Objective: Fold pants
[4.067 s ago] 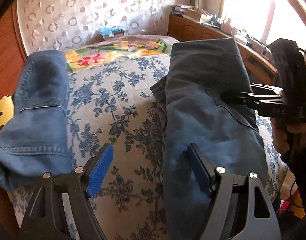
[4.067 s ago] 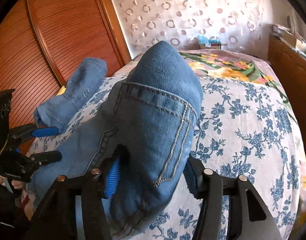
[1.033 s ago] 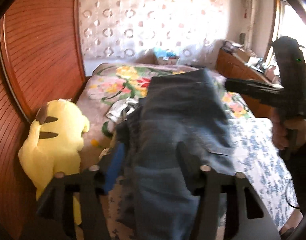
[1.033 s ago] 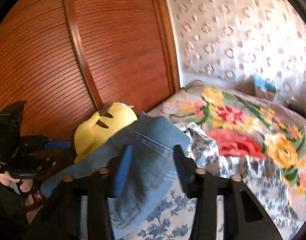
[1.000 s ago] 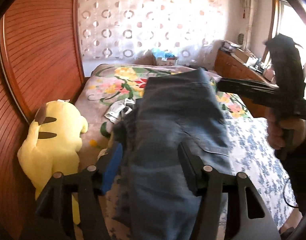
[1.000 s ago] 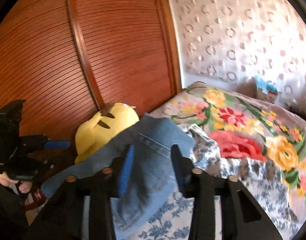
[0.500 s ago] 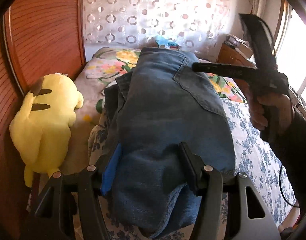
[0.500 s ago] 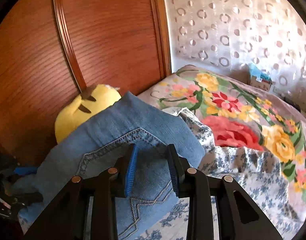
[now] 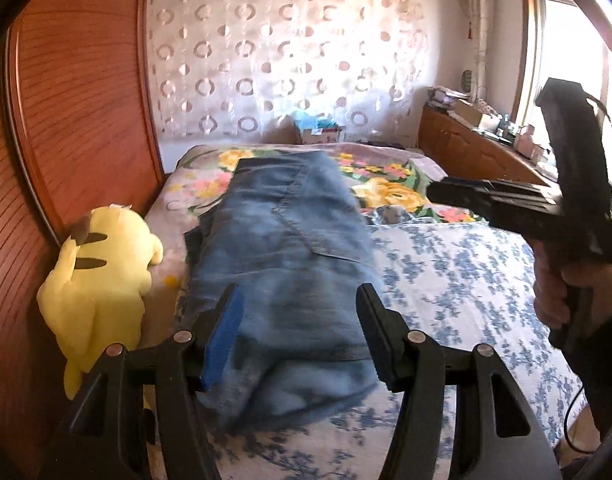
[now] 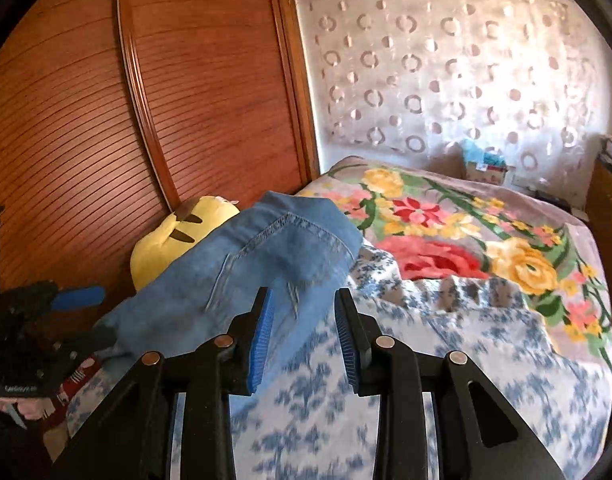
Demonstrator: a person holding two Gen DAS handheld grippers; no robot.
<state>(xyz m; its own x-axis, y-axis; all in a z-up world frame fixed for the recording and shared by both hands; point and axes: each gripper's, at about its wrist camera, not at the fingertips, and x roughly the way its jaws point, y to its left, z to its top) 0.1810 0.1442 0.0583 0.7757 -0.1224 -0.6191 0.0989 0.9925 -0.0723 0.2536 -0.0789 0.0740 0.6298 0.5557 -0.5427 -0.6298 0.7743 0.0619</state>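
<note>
Pants point(image 9: 282, 264) now flat on bed point(image 9: 457, 280), folded, toy point(image 9: 102, 276) at 9 o'clock. Left hand-held gripper point(image 9: 300, 320) released, jaws wide. Right hand-held gripper point(image 10: 302, 324) parted, empty. Fold looks done.

Black gripper frames point(image 9: 298, 336) — blue pads point(image 10: 262, 336), silver screws.

The jeans point(image 9: 282, 248) lie in a long pile down the left part of the bed point(image 9: 457, 280). A yellow plush point(image 9: 102, 276) sits just left of them, squeezed against the brown wardrobe point(image 9: 78, 120), so a hand has little room on that side. To the right of the jeans the blue flower sheet lies bare and wide. Far off, the bright flower blanket point(image 10: 465, 240) is bare too, up to a small box point(image 10: 485, 168) by the wall. A wood cabinet point(image 9: 477, 156) blocks the far right.
</note>
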